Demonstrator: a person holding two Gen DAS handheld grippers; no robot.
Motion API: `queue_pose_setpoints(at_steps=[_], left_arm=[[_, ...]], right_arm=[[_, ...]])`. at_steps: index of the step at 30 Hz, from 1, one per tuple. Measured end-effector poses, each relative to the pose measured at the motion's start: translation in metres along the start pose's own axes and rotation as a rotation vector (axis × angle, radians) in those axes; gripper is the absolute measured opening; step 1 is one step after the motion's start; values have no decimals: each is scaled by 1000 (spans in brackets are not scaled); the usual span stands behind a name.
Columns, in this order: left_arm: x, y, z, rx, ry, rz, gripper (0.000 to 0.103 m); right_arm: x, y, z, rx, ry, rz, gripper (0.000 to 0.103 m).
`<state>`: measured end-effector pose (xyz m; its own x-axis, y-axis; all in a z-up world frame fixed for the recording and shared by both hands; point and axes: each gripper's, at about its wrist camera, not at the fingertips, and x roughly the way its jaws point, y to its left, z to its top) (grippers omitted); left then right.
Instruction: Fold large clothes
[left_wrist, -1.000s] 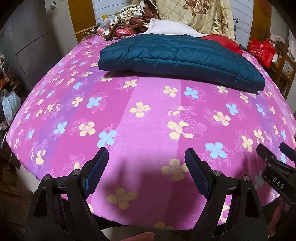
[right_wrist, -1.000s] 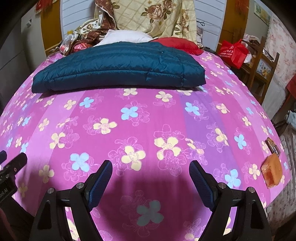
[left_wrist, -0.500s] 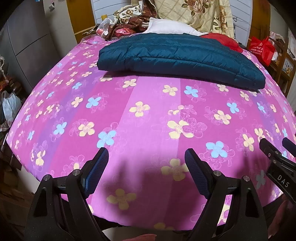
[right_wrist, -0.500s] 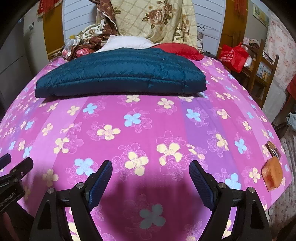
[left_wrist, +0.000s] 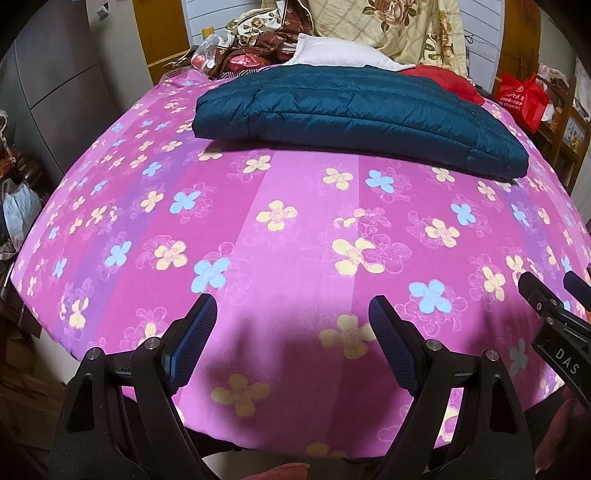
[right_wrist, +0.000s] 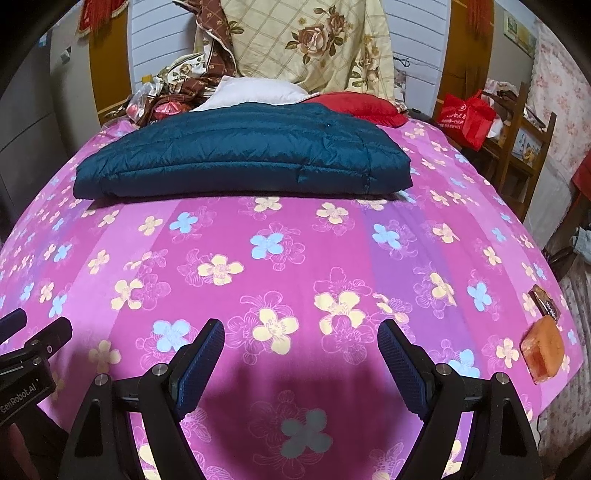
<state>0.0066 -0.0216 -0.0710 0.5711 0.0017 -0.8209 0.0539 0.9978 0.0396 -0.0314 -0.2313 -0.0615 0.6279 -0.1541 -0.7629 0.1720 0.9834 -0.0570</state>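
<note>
**Hovering over a folded jacket**

Holding both tools wide and empty above the floral bedsheet (left_wrist: 295, 229), I keep the left gripper (left_wrist: 291, 332) and right gripper (right_wrist: 301, 354) well apart from the navy down jacket (right_wrist: 240, 162), which lies folded flat mid-bed, apparently so the fold sits undisturbed.
</note>
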Motion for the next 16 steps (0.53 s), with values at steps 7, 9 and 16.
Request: queue_pose_setpoints(at_steps=[7,9,16], left_arm=[[-1,-1,-1,-3,5,-14,84],[-2,-1,-2,-4,1,-15,84],[-2,-3,0,2,16,-16,84]], right_arm=[[0,0,0,1,-1,0,83],[0,0,0,1,0,0,83],[-1,0,0,1,7,8,83]])
